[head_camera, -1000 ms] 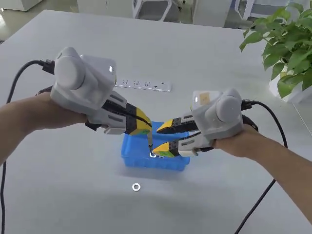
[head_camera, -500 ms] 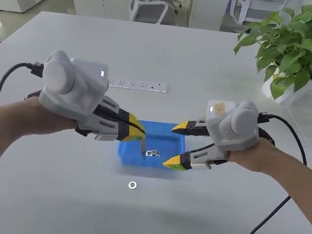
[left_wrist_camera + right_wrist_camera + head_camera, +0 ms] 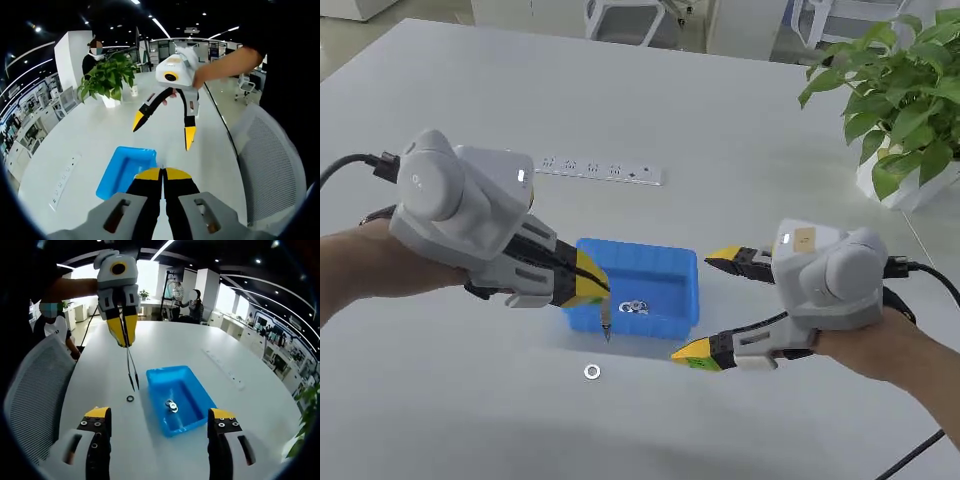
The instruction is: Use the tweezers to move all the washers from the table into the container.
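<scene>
a wide pale grey table point(image 3: 720, 130) is seen from above, and a shallow blue container point(image 3: 660, 270) is set near its middle. the left hand-held gripper point(image 3: 595, 285) is held over the container's near left corner, its jaws pressed together and pinching a pair of thin tweezers point(image 3: 606, 325) that hang point-down. the right hand-held gripper point(image 3: 694, 305) is held just off the container's right side, its jaws spread wide and nothing carried between them. compared with a second ago, the right hand-held gripper has been drawn back from over the container and opened wider, and the tweezers' tips have been lifted out of the container and brought to its near wall. a small cluster of washers point(image 3: 634, 307) is left lying on the container's floor, so a drop appears to have just been completed. one washer point(image 3: 592, 372) is seen flat on the table, a little in front of the container; in the right gripper view the tweezers' points are shown just beside it but not touching. from what is visible, this last washer is judged to be the one remaining, and the next pick is likely to be aimed at it.
</scene>
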{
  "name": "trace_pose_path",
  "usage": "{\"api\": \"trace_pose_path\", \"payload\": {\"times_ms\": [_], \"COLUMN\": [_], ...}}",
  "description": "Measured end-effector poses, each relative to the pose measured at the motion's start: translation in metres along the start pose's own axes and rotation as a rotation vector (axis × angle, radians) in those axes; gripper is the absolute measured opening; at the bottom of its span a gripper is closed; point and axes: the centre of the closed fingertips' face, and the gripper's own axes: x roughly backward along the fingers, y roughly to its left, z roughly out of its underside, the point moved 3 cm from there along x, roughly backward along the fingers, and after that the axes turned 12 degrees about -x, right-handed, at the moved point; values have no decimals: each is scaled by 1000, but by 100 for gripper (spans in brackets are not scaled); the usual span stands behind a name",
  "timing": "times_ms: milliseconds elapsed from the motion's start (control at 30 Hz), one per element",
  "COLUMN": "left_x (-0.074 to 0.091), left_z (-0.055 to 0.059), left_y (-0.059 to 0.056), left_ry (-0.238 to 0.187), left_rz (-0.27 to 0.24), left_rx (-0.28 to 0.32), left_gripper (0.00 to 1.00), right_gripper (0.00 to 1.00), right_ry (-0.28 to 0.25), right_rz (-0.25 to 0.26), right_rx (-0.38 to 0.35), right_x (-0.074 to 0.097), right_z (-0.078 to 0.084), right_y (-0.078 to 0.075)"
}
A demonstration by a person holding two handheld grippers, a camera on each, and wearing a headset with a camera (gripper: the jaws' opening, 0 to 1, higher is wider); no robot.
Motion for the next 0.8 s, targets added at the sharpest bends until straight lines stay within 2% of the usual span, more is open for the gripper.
{"api": "trace_pose_path", "payload": {"times_ms": [300, 800], "left_x": [-3, -10], "left_z": [11, 20], "left_y": [-9, -17], "left_ry": [9, 27], "left_rz": [9, 27], "left_rx": [5, 11], "left_gripper": [4, 3], "right_gripper": [100, 100], "right_ry": [-11, 10], "right_rz": [41, 32], "right_rx": [-32, -63], "right_x": [1, -1], "right_z": [10, 23], "right_y": [2, 12]}}
